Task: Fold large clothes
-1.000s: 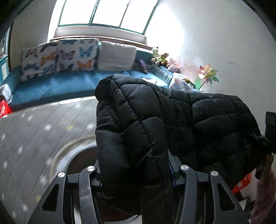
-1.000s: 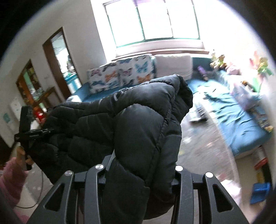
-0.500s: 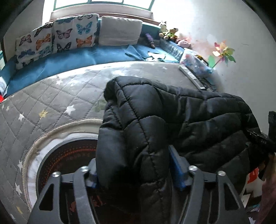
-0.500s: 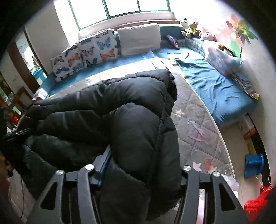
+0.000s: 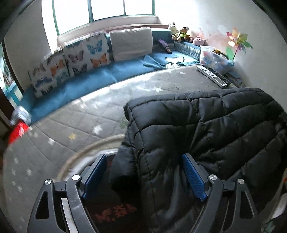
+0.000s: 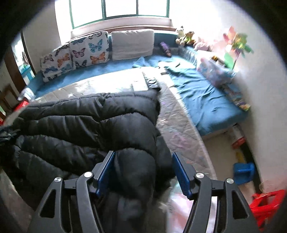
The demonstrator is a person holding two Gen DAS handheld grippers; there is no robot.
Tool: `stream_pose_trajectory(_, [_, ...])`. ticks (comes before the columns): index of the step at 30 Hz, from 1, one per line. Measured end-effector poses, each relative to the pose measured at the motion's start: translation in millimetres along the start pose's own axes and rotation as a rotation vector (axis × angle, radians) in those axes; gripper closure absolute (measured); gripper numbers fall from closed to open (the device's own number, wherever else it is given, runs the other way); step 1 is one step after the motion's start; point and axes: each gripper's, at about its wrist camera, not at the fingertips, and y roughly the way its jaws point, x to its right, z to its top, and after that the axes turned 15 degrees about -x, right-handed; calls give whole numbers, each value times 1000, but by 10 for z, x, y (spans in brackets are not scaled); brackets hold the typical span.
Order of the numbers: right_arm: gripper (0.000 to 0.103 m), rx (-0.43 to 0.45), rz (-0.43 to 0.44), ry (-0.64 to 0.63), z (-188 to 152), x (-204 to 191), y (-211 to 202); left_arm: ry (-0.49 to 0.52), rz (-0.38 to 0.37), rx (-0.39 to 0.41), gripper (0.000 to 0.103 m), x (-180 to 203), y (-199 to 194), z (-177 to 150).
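Jacket (image 5: 206, 136) right in front of me, black and puffy, lying on the grey quilted mat (image 5: 75, 125) with its far edge toward the blue cushioned bench (image 5: 89, 78). My left hand-held gripper (image 5: 143, 173) has its jaws spread wide: the right blue pad is touching the fabric, the left pad stands apart from it with a gap showing, so nothing is clamped. A fold of jacket sits between the two fingers. Over on the other side, my right hand-held gripper (image 6: 143, 172) is spread too; a thick bulge of jacket (image 6: 86, 125) fills most of the space between the pads, the left pad against it, the right pad clear with mat showing beside it. From this view the jacket runs off to the left, its corner ending near the mat's edge (image 6: 179, 129). Butterfly pillows (image 6: 79, 53) and a plain white pillow (image 6: 132, 44) lean against the sill under the window (image 6: 118, 10). Stuffed toys (image 5: 181, 33) sit in the far corner, a pinwheel (image 5: 238, 43) stands by the wall, and a remote (image 5: 211, 75) lies on the mat beyond the jacket. Blue stool (image 6: 244, 172) and red basket (image 6: 267, 204) are on the floor to my right.
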Motion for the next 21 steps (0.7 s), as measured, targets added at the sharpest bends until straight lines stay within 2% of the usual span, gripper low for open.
stream_pose_trajectory(3, [34,50,-102,-16,-42,-69,-162,35,63,25,12,117,-176,-155])
stream_pose_trajectory(6, [32,95,-125,-19,-78,-137,-321,41,106,38,9,184,-257,-252])
stream_pose_trajectory(13, [32,136,-31,-121,-131,-581,-385,24,92,48,9,174,-337,-402])
stream_pose_trajectory(19, [32,122,66,-172,-196,-952,-200,27,89,63,9,164,-418,-503])
stream_pose_trajectory(21, [32,90,103,-174,-211,-1045,-63,25,84,65,8,150,-424,-527])
